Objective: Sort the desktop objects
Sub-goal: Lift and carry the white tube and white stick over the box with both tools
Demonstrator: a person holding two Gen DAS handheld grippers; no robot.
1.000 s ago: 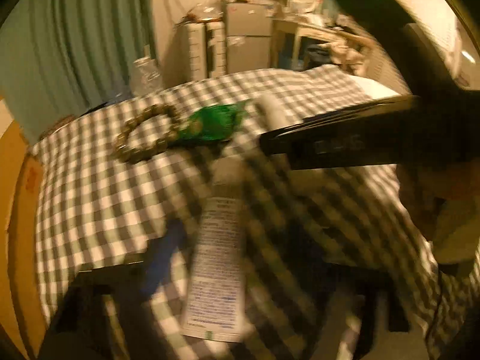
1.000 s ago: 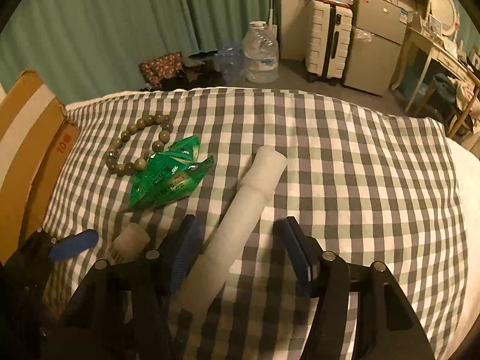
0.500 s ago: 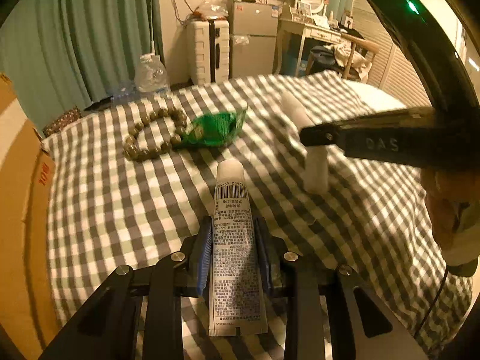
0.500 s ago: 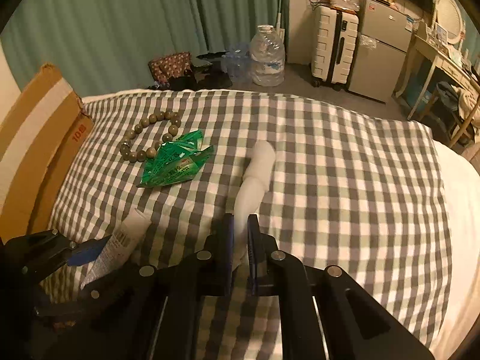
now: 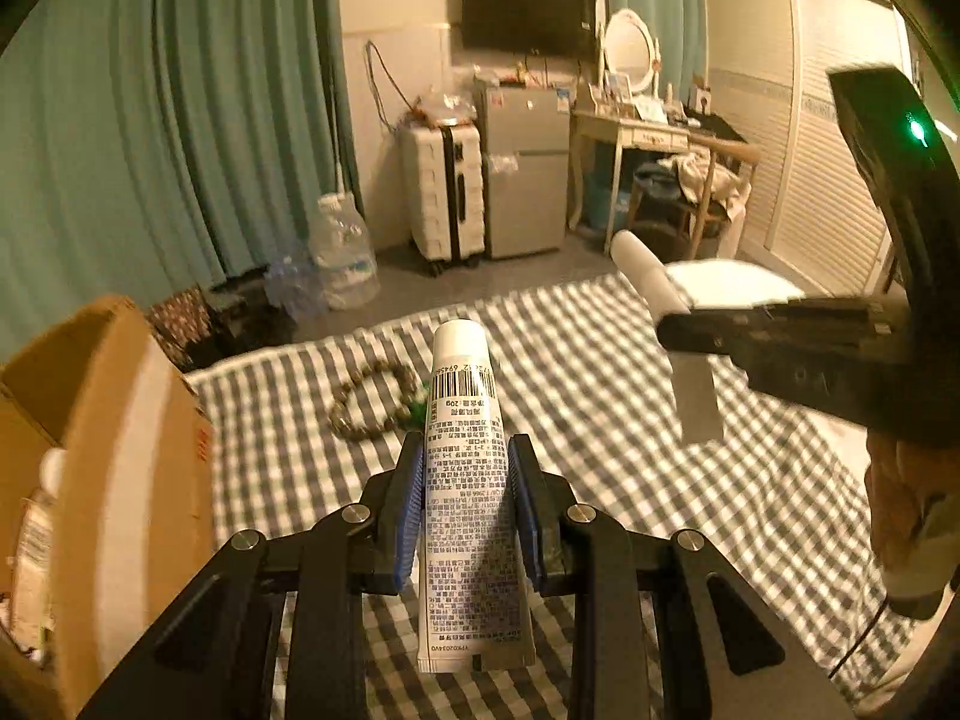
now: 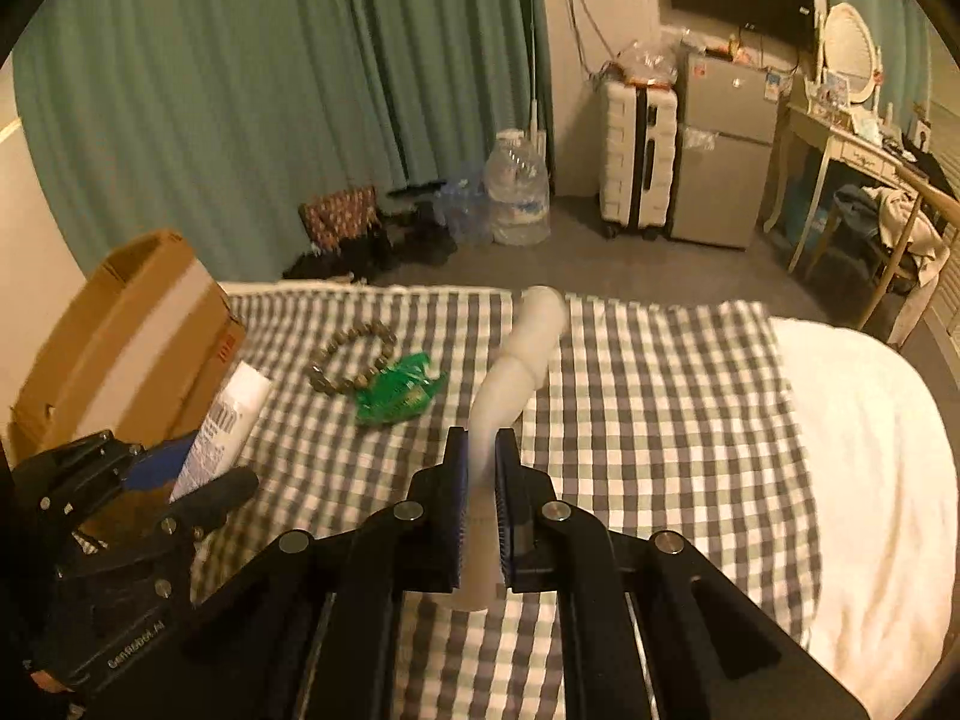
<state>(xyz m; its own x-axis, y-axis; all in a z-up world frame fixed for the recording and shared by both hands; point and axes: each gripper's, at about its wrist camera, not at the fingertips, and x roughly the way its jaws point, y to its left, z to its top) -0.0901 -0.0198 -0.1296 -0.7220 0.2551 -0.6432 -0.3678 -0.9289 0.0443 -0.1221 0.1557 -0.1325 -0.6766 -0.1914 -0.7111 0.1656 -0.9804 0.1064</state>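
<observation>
My left gripper (image 5: 463, 480) is shut on a white printed tube (image 5: 465, 480) and holds it above the checked cloth (image 5: 600, 420); the tube also shows in the right wrist view (image 6: 225, 420). My right gripper (image 6: 478, 480) is shut on a plain white squeeze tube (image 6: 516, 360), lifted off the cloth; this tube also shows in the left wrist view (image 5: 666, 312). A bead bracelet (image 6: 351, 360) and a green packet (image 6: 399, 390) lie on the cloth ahead.
An open cardboard box (image 5: 102, 450) stands at the cloth's left edge, with items inside; it also shows in the right wrist view (image 6: 132, 336). White bedding (image 6: 870, 450) lies to the right. Water bottles (image 6: 516, 192), a suitcase and a fridge stand on the floor beyond.
Both grippers closed on their tubes and lifted them off the cloth. The left gripper has moved up and toward the box side.
</observation>
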